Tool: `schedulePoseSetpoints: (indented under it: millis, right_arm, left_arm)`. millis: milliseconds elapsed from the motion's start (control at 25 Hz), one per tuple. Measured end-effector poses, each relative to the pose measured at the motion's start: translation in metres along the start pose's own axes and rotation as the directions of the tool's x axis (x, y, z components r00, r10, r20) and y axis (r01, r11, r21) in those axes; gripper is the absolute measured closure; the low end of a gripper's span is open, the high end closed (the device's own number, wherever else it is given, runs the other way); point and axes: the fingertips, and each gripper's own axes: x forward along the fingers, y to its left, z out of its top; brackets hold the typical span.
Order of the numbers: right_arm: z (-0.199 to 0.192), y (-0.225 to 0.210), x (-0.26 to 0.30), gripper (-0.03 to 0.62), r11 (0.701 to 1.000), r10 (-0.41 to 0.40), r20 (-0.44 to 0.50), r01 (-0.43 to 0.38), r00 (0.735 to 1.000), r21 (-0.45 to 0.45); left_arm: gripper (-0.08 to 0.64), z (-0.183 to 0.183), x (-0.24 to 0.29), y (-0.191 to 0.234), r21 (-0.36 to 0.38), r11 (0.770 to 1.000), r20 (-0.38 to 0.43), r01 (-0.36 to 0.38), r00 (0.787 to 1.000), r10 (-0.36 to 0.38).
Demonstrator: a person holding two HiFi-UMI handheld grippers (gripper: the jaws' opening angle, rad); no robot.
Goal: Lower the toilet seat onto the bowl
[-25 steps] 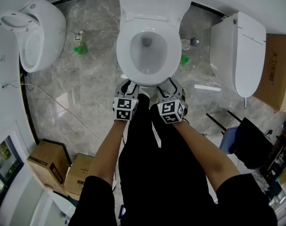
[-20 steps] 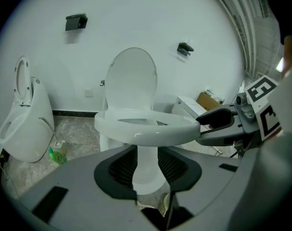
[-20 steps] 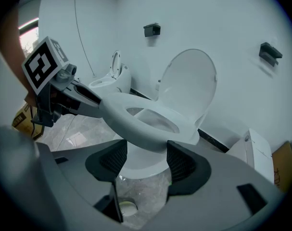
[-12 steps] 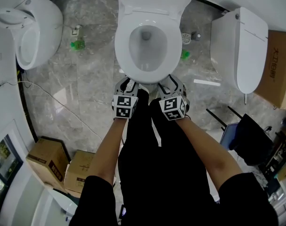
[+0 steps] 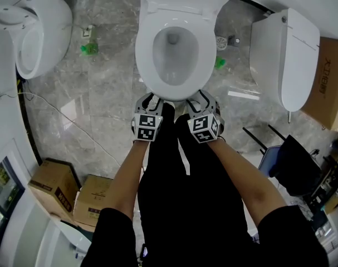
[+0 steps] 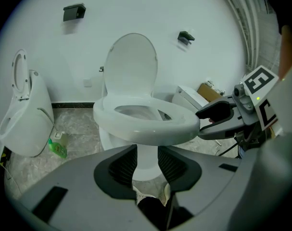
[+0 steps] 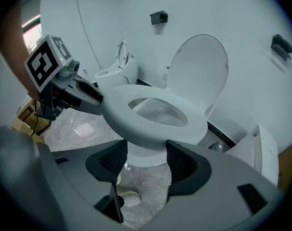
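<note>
Far left of the middle toilet, a second white toilet [image 5: 38,35] stands against the wall. A green bottle [image 5: 89,49] lies on the grey marbled floor [image 5: 107,93] between the two. A thin cable [image 5: 63,118] trails over the floor to the middle toilet's left, towards the cardboard boxes [image 5: 54,185] at its near left. The left gripper [image 6: 146,161] is held low at the left of the toilet's front edge. Its jaws stand apart with nothing gripped, and only the base of the bowl [image 5: 171,65] shows through the gap beyond them. The toilet seat [image 6: 136,126] lies flat on the bowl, its front rim just above both pairs of jaws. The lid [image 6: 131,66] stands upright behind it against the wall. The person's legs in black trousers [image 5: 174,166] are planted right in front of the toilet, between the two grippers. The right gripper [image 7: 146,160] sits at the right of the toilet's front edge, level with the left one. Its jaws are likewise parted and empty, under the seat's rim. Whether either gripper touches the rim cannot be told. To the toilet's right another white toilet [image 5: 288,60] stands on the floor. A cardboard box [image 5: 327,77] is just beyond it, farthest from the middle toilet.
</note>
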Motion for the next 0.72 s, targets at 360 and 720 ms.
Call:
schedulePoseSetpoints:
  millis: [360,720]
  right_arm:
    - [-0.023,0.007,0.021,0.324,0.999,0.028,-0.035,-0.028,0.999,-0.018]
    - [-0.040,0.014,0.038,0.323,0.999,0.029,-0.058,-0.030,0.998,-0.016]
  left_arm:
    - [0.419,-0.029,0.020,0.002,0.009,1.000,-0.057,0.013,0.998,-0.013]
    - [0.419,-0.053,0.038,0.003,0.032,0.998,-0.103,0.045,0.994,-0.041]
